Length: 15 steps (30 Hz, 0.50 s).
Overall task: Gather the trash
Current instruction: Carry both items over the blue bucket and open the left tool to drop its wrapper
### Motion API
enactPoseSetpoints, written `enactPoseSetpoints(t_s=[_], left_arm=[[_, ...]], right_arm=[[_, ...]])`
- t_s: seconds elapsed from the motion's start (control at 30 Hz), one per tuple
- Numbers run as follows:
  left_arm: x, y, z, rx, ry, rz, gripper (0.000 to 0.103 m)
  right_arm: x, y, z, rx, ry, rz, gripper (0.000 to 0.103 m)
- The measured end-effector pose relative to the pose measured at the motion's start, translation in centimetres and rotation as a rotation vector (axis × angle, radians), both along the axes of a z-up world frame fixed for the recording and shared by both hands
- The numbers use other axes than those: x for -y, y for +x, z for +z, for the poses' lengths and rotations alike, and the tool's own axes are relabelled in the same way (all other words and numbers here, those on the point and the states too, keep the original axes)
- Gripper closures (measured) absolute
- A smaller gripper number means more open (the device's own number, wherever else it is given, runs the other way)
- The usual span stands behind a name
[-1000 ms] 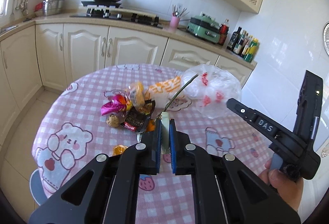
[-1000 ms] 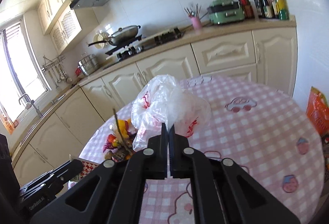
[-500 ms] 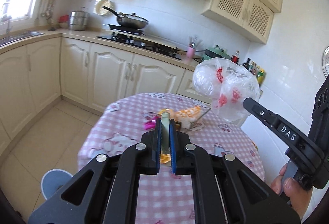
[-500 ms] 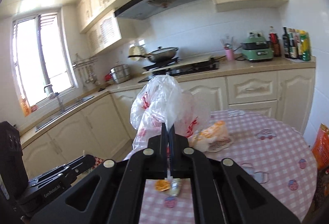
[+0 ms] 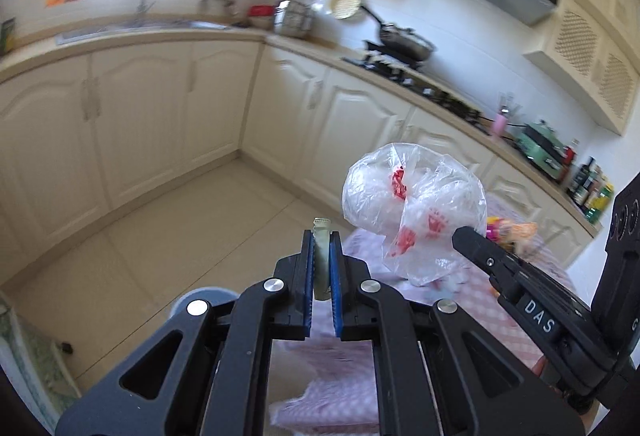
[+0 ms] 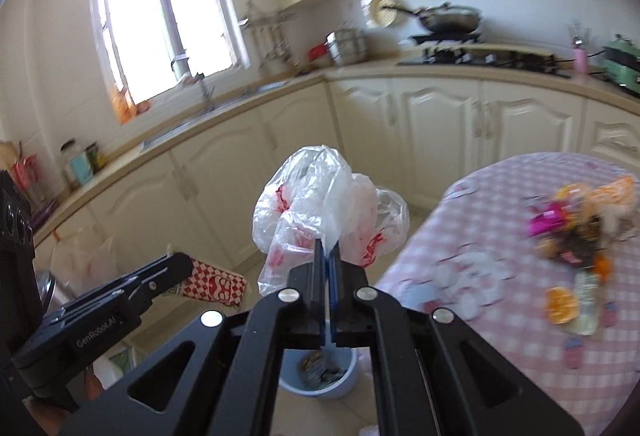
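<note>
Both clamped: left gripper point(image 5: 322, 268) pinching stiff wrapper point(image 5: 322, 236); right gripper point(image 6: 328, 268) nipping flimsy, slippery bag point(image 6: 320, 212) by gathered neck.

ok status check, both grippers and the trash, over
Left gripper shut on pale wrapper. Right gripper shut on plastic bag. Blue bin below, nothing blocking it.
</note>
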State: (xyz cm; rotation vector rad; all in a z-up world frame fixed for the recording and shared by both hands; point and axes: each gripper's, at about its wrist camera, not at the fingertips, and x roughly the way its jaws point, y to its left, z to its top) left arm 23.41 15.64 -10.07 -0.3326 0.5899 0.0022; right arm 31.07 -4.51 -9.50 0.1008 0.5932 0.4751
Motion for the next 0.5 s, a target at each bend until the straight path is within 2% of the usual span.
enactPoseSetpoints(t_s=[0.13,0.3,0.5], left_arm=[[-4.0,1.1,-2.7,-0.074,-0.009,0.081,0.097],[-7.1,3.1,-6.2,-0.162,-0.008,0.142,0.097],[-8.7,6.2,-10.8,-0.266,-0.014,0.157,0.097]], right_arm=[[-5.5,1.5,-3.4,-0.067,-0.043,0.078,0.101],[-10.6,4.1,-8.0,-0.160,-0.094,0.137,0.101],[-13.6,7.0,-13.6,-0.253,-0.144,0.156,0.101]])
